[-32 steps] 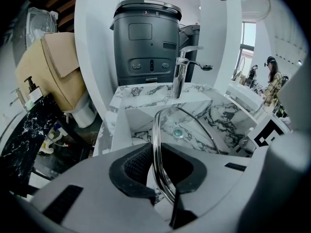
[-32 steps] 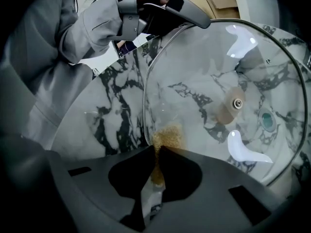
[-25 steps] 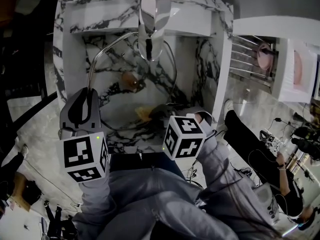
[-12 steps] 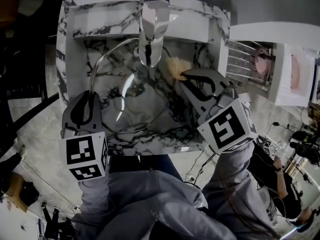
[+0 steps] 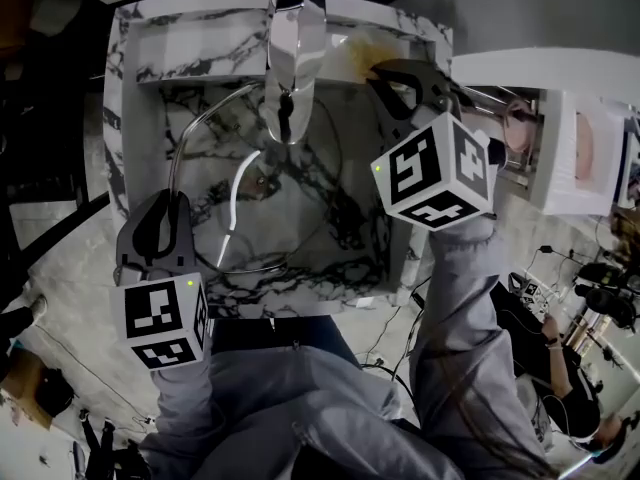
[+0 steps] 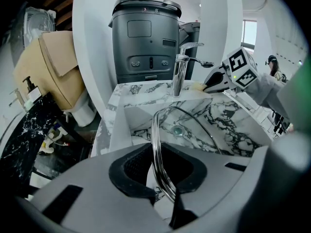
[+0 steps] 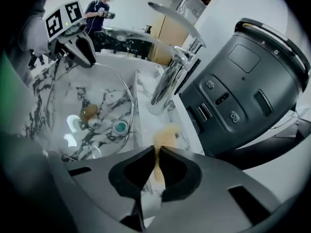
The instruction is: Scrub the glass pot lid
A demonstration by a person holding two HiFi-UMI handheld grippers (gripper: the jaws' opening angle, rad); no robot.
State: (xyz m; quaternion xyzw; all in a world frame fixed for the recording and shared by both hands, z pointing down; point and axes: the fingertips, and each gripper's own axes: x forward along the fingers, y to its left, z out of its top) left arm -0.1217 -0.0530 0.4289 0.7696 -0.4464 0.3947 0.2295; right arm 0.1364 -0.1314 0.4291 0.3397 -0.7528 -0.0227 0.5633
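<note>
Tongs L (image 5: 166,206): clenched on rim of glass pot lid (image 5: 285,213).
Tongs R (image 5: 385,71): clenched on yellow sponge (image 7: 167,136), over sink's back-right ledge.
Lid: tilted, inside sink (image 5: 290,295), knob twd middle.

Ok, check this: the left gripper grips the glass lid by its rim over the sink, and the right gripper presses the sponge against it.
Not pressing: the right gripper view shows the right gripper shut on the sponge clear of the glass lid, over the ledge beside the faucet. The left gripper does grip the rim.
</note>
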